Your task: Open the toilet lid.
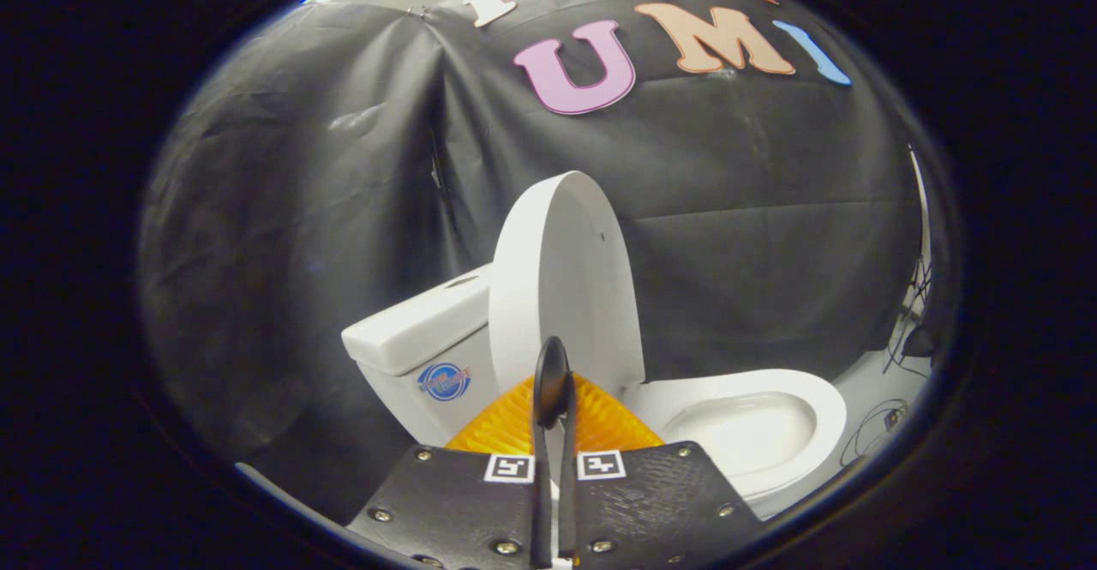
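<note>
Toilet lid (561, 287) raised upright against tank (420, 339), bowl (754, 420) exposed, claw (553, 390) narrow, seemingly holding nothing

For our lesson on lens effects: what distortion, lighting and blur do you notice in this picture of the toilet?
Gripper view: the fisheye bends the booth wall and its folds into curves; light falls brightly on the raised lid and the bowl, while the wall's far side fades into soft, dim blur; the tongs, close together just before the lid, look stretched by closeness.
</note>
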